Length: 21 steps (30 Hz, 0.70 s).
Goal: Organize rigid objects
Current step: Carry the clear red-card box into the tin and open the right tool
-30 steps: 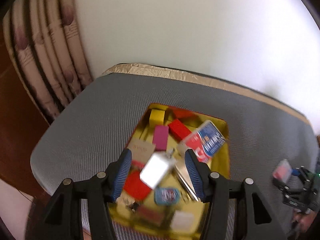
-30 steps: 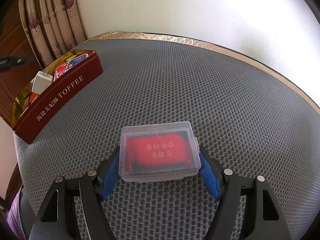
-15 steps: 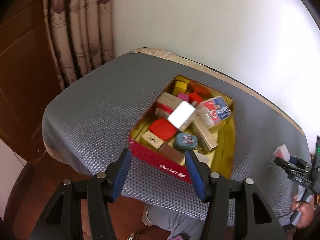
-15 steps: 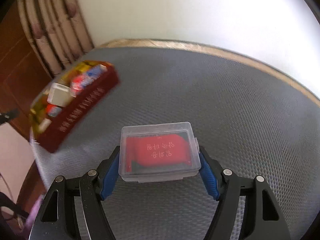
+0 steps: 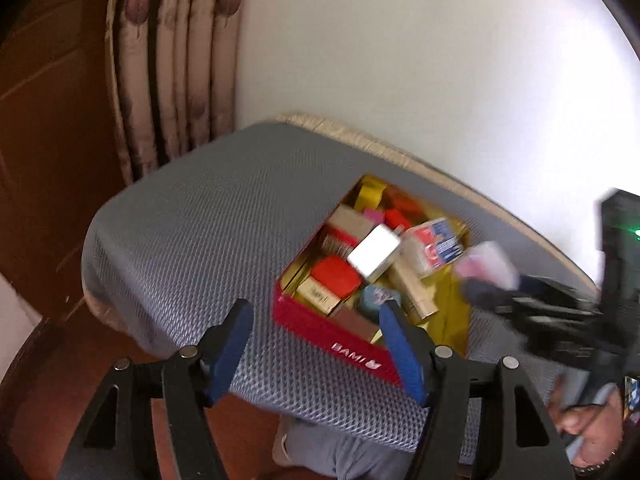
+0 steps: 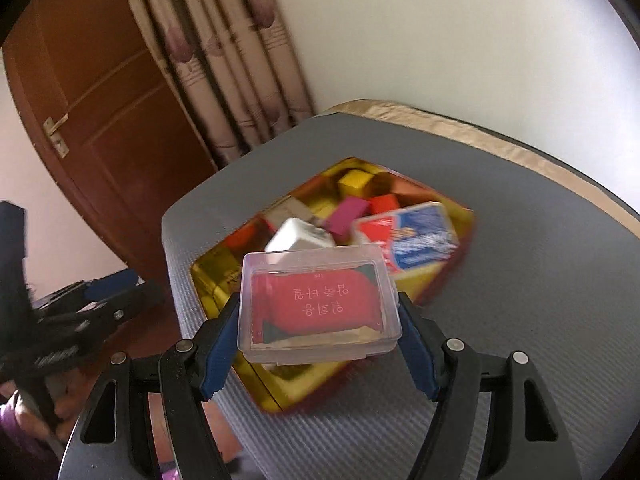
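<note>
Sitting crosswise between your right gripper (image 6: 320, 344) pads, the clear plastic case (image 6: 318, 306) is pinched at its short ends, hanging over the near part of the tin (image 6: 466, 220). Your left gripper (image 5: 316, 346), spread and holding nothing, waits at the tin's near-left corner, so the right is nearer.

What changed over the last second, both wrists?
The right gripper, shut on the clear plastic case throughout, carried it from over bare mat to above the red tin of small items. The left gripper, open and empty, pulled back from over the tin to its near corner. The tin's contents, the white block included, and the grey mat stayed put.
</note>
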Available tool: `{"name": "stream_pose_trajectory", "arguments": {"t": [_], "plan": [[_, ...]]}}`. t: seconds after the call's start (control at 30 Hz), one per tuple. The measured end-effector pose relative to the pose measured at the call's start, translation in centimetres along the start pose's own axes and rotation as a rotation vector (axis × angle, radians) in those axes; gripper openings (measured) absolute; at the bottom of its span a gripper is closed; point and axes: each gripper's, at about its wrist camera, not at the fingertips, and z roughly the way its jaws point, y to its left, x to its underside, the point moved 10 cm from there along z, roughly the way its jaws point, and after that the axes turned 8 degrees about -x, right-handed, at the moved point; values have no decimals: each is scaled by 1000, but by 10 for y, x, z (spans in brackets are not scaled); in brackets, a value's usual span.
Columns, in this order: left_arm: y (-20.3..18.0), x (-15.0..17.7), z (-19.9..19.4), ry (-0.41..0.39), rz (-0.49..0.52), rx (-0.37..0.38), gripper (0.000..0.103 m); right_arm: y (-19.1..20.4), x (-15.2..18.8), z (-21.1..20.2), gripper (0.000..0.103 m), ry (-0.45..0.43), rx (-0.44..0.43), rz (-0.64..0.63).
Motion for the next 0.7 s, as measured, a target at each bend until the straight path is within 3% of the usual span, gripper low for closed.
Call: {"name": "stream_pose_trajectory", "arguments": {"t": [0.2, 0.4, 0.7], "plan": [[2, 1, 7, -19, 0, -29, 68, -3, 0, 30, 69, 22, 32, -5], [10, 5, 16, -3, -146, 88, 68, -6, 3, 38, 69, 24, 35, -1], [7, 4, 20, -14, -29, -12, 68, -12, 9, 51, 69, 41, 74, -9]]}}
